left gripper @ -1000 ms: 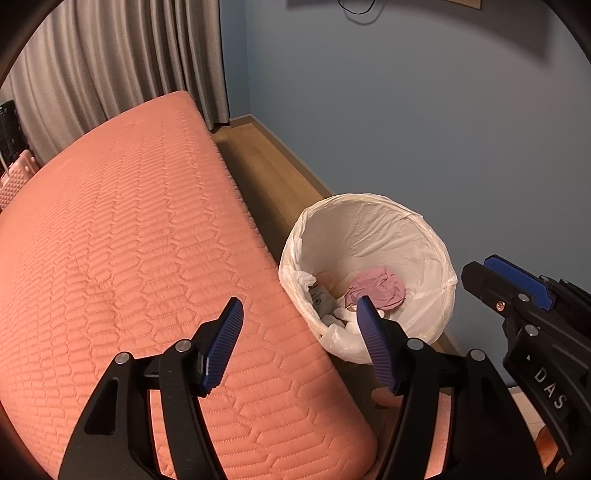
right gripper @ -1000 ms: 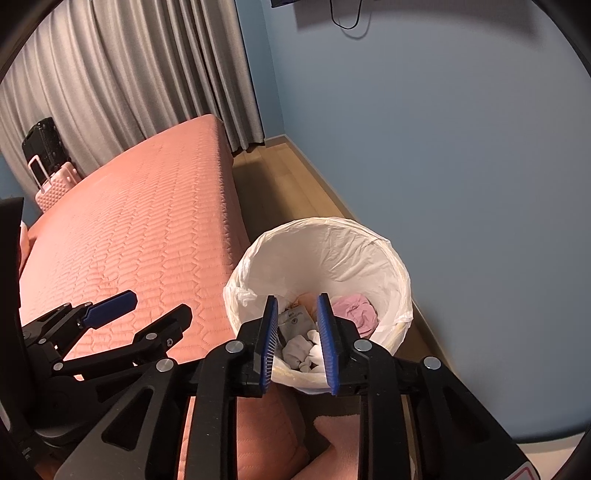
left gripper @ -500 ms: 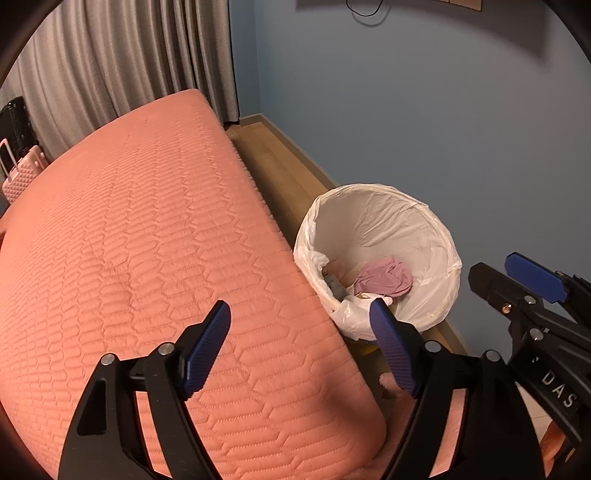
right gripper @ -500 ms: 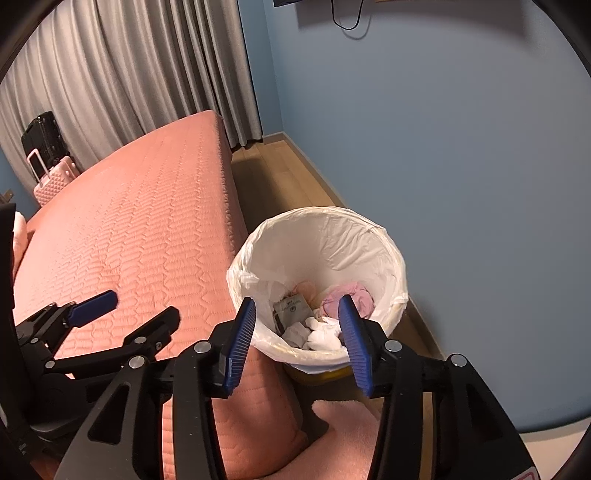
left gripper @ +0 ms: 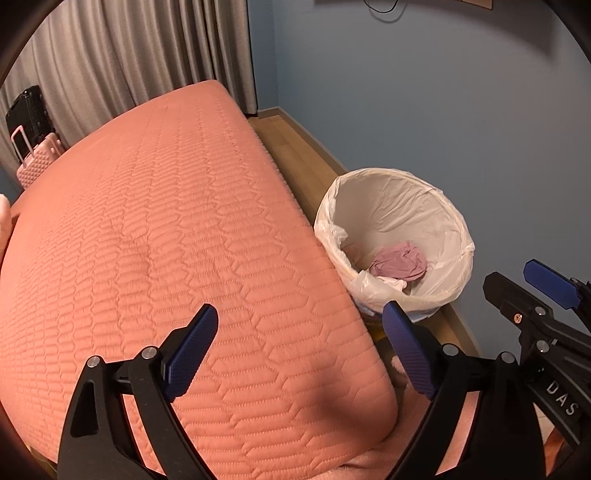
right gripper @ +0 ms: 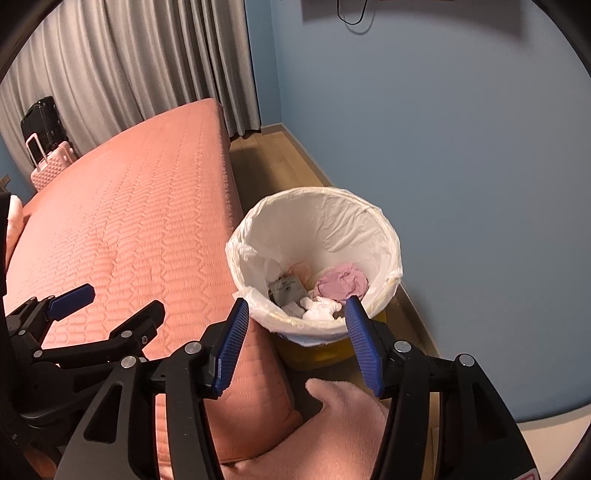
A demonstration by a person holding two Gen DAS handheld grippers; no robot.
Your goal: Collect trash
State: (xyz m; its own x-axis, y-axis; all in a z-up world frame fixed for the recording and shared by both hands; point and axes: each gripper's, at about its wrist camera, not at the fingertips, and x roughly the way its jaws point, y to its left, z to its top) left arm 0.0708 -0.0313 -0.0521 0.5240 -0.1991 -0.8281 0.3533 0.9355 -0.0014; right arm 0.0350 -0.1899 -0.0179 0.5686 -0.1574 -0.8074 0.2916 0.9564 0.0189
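- Black suitcase [left gripper: 27, 112] and pink suitcase [left gripper: 35, 162] at far left, against grey curtains [left gripper: 122, 62].
- Bed [left gripper: 166, 240] with salmon quilted cover fills left and centre; surface bare, long right edge runs beside a strip of wood floor [left gripper: 295, 147].
- Left tool [left gripper: 299, 354] hovers over the bed's near corner, blue pads spread wide, nothing between them.
- Trash bin [right gripper: 314, 229], white liner over a yellow body, stands on the floor in the narrow gap between bed edge and blue wall [right gripper: 461, 147], just beside the bed.
- Trash in the bin: grey packet [right gripper: 287, 290] with print too small to read, white crumpled tissue [right gripper: 319, 308], pink crumpled wad [right gripper: 341, 282].
- Right tool [right gripper: 295, 339] just in front of the bin's near rim, pads wide apart, holding nothing.
- Right tool's body in the left view carries white letters "DAS" [left gripper: 561, 398].
- Pink fuzzy fabric [right gripper: 343, 417] at bottom, below the right tool.
- Black cable [right gripper: 351, 14] hangs on the wall up top.
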